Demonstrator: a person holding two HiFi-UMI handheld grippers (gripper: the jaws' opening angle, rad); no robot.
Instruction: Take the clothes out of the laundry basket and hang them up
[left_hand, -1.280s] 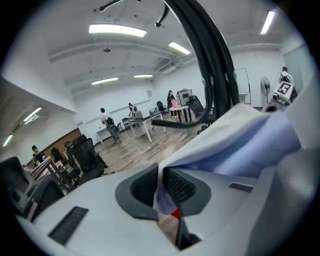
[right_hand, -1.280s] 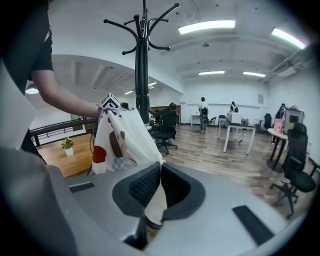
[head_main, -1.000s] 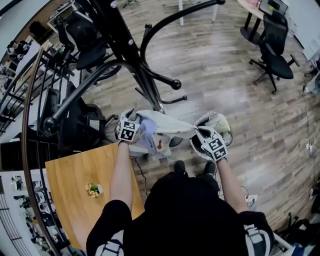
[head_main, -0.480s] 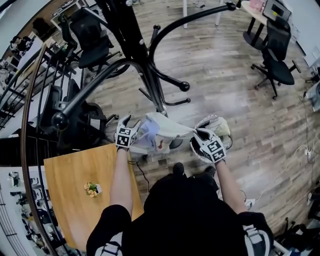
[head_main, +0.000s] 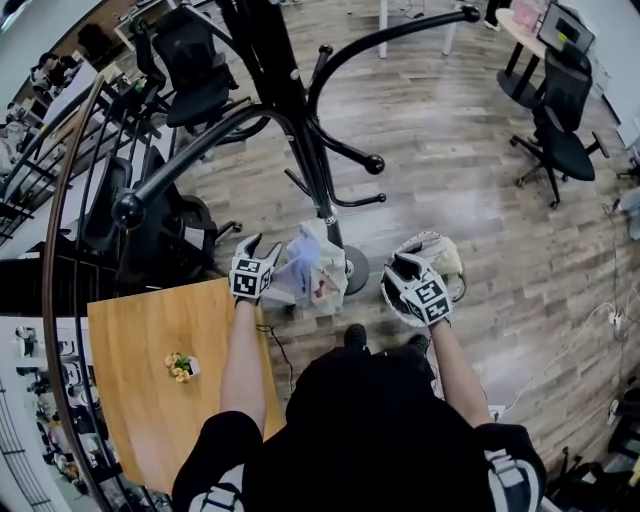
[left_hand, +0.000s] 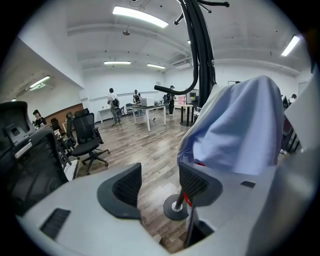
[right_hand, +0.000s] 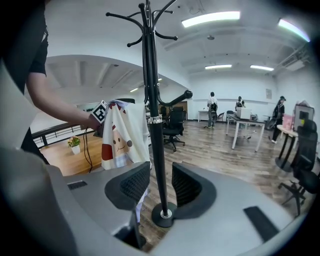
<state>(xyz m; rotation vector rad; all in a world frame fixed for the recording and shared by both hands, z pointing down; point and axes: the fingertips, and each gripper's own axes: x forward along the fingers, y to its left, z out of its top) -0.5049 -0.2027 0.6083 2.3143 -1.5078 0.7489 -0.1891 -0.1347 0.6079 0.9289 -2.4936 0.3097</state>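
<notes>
White garment (head_main: 318, 272) touches outstretched left tongs (left_hand: 160, 172) (agape, empty); right tongs (right_hand: 160, 175) opening, empty.

I see a black short-sleeved top (head_main: 370, 430) with white-striped sleeves (head_main: 222, 497). My left gripper (head_main: 260, 250) and right gripper (head_main: 405, 268) have light-grey shells, black ribbed pads (left_hand: 192, 184) and a cube (head_main: 247, 282) of black-and-white square markers. The right gripper's jaws are opening, with nothing between them.

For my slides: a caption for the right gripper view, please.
Right gripper, jaws opening with nothing between them, faces the black coat stand; a printed garment hangs by the left gripper.
</notes>
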